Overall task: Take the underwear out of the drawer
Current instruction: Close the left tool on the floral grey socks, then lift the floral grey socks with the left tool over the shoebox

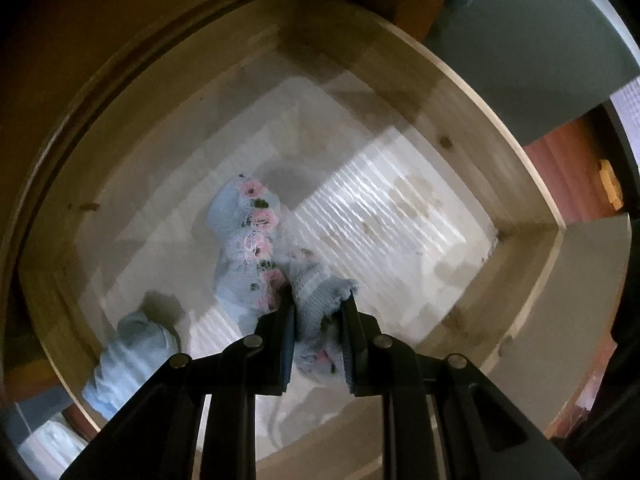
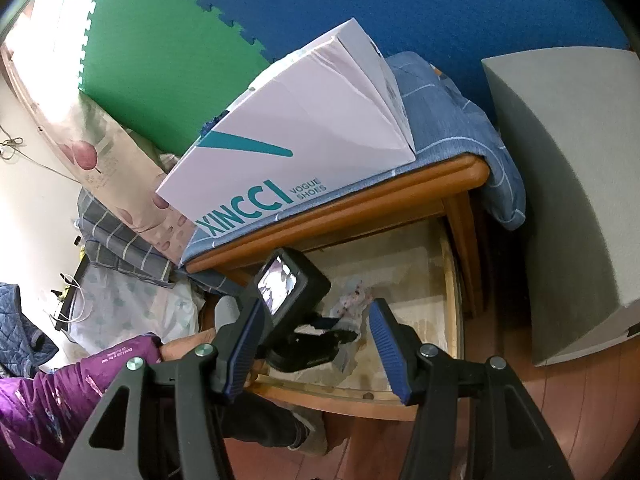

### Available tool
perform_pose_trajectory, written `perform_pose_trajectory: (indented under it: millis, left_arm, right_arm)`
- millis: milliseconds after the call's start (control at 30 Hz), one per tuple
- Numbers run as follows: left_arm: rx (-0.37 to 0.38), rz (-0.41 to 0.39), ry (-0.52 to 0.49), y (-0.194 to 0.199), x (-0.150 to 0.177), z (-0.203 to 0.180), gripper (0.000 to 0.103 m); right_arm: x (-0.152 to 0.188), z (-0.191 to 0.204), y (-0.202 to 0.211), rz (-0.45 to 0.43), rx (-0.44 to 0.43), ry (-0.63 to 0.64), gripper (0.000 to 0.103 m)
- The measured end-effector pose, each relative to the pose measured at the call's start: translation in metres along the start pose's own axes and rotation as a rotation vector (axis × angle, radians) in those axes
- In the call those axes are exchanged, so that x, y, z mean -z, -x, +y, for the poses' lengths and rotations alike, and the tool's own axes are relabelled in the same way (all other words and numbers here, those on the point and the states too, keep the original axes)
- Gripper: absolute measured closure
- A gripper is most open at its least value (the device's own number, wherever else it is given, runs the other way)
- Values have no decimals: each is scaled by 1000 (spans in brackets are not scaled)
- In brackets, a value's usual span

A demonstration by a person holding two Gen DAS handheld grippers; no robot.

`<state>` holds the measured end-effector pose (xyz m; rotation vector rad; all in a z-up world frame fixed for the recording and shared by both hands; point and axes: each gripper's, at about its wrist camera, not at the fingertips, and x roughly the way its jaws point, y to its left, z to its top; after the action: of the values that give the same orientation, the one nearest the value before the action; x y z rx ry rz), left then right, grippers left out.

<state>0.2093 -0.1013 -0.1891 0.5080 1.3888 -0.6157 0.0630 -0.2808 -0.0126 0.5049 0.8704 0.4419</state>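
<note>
The light blue underwear (image 1: 248,248) with pink floral lace hangs inside the open wooden drawer (image 1: 472,92). My left gripper (image 1: 318,304) is shut on its upper fold and holds it above the white drawer liner (image 1: 380,200). In the right wrist view the left gripper (image 2: 316,336) with its camera is down in the drawer (image 2: 450,280) with the underwear (image 2: 354,300) in front of it. My right gripper (image 2: 316,316) is open and empty, above the drawer's front edge.
A second pale blue garment (image 1: 128,356) lies at the drawer's left corner. A white shoe box (image 2: 288,140) sits on the blue cloth over the cabinet top. A grey block (image 2: 572,200) stands right of the drawer. Bedding is piled at the left.
</note>
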Motion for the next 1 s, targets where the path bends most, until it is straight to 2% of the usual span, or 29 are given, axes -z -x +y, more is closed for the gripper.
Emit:
perform_pose_trajectory:
  millis: [300, 500, 1000]
  left_arm:
    - [-80, -100, -77, 37, 18, -26, 85]
    - [-104, -195, -35, 62, 33, -53, 85]
    - [-147, -390, 76, 130, 58, -61, 85]
  right_arm:
    - [-1, -4, 7, -9, -5, -11, 47]
    - [0, -10, 4, 13, 21, -36, 47]
    - [4, -9, -6, 48, 79, -8, 47]
